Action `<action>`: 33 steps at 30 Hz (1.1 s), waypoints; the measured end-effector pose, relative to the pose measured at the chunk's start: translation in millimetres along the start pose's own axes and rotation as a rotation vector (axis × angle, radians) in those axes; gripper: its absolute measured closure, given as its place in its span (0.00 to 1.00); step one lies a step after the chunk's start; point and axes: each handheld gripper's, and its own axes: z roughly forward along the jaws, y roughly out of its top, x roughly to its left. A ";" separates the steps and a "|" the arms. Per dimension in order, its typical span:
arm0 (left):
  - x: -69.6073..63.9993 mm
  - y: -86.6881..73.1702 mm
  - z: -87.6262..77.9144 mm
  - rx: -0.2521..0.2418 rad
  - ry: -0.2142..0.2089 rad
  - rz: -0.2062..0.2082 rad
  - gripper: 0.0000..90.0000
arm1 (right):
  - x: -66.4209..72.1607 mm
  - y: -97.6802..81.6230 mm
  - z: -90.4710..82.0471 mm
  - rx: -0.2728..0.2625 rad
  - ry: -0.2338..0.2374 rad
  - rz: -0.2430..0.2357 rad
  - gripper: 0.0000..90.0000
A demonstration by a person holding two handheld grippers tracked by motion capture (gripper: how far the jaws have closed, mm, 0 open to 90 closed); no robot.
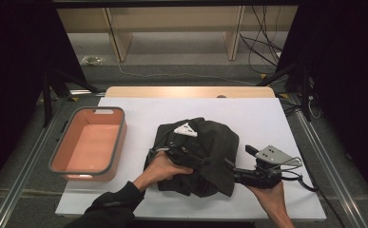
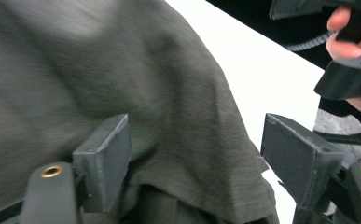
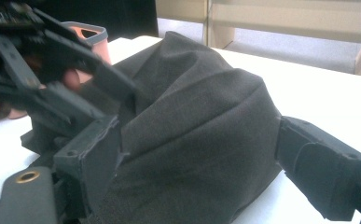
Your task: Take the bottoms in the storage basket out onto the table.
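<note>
Two hand-held grippers meet at the dark garment (image 1: 198, 154), right of the orange bin (image 1: 89, 142): left hand-held gripper (image 2: 194, 163) gapes over cloth; right hand-held gripper (image 3: 197, 172) straddles a fold, unpinched.

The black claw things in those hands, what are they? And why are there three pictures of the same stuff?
They are grippers: hand-held tongs with two black jaws, so a person can pick things up the way a robot would. One picture is taken from above the table. There you see the person's left hand and right hand, each holding one gripper. The other two pictures come from small cameras riding on the grippers, looking along the jaws.

On the white table lie a crumpled dark grey cloth and, to its left, a pink tub with nothing in it.

The left gripper is open: one jaw touches the cloth and the other stands clear of it. The right gripper has a thick fold of cloth between its jaws, but I cannot tell whether it is squeezing.
</note>
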 end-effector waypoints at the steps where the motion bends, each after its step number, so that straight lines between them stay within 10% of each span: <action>1: 2.3 0.5 -3.4 -0.007 0.010 -0.005 0.25 | 0.1 0.0 -0.1 0.001 -0.001 0.001 0.18; 33: 49.0 2.9 -57.1 -0.147 0.141 -0.088 0.19 | 1.1 -0.8 1.2 0.010 0.007 0.000 0.18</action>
